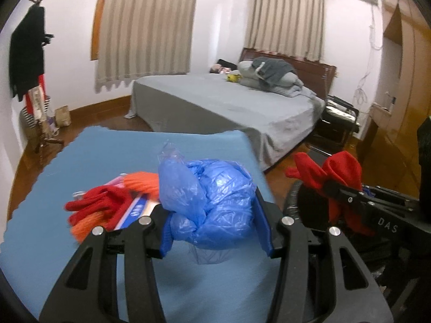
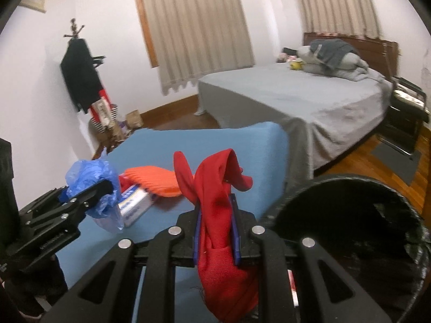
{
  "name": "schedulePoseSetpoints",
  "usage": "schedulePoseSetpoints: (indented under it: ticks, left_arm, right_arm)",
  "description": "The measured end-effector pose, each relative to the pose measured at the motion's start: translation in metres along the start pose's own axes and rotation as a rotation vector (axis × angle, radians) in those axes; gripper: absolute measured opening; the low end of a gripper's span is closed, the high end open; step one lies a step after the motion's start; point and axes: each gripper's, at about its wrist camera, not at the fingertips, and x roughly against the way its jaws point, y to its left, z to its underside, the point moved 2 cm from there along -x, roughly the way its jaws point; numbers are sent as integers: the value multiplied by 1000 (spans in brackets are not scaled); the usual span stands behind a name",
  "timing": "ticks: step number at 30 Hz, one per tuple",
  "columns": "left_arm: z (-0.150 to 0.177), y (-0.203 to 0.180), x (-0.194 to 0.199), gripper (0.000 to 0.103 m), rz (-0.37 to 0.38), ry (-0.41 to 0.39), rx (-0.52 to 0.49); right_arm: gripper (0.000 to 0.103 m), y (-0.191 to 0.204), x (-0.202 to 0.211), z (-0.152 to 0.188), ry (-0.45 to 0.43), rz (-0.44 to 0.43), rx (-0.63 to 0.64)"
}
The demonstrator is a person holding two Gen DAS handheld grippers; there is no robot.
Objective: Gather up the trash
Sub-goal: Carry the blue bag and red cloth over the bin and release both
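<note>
Jaws of the right gripper (image 2: pixel 215 231) pinched a red cloth (image 2: pixel 218 188) beside the black bin (image 2: pixel 350 215); the left gripper (image 1: pixel 215 223) clamped a blue plastic bag (image 1: pixel 207 202) above the blue surface (image 1: pixel 80 161). Each load, it seemed, needed centring over the bin's mouth before release.

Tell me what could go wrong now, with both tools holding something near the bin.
1. The red cloth hangs long below the right tool, beside the bin, not over it. Its tail may catch the rim or fall outside.
2. The left tool squeezes a puffy blue bag over the table. It could slip out on the way.
3. The red glove and box lie close and could be knocked off.
</note>
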Motion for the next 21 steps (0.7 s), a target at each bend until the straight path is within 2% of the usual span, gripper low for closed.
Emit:
schedulePoseSetpoints:
  ticks: [10, 21]
  left_arm:
    - [-1, -70, -29, 48, 142, 14, -66]
    - [10, -144, -64, 49, 283, 44, -132]
  right_arm:
    - [18, -76, 18, 11, -4, 156, -88]
    - [18, -141, 25, 34, 20, 270, -169]
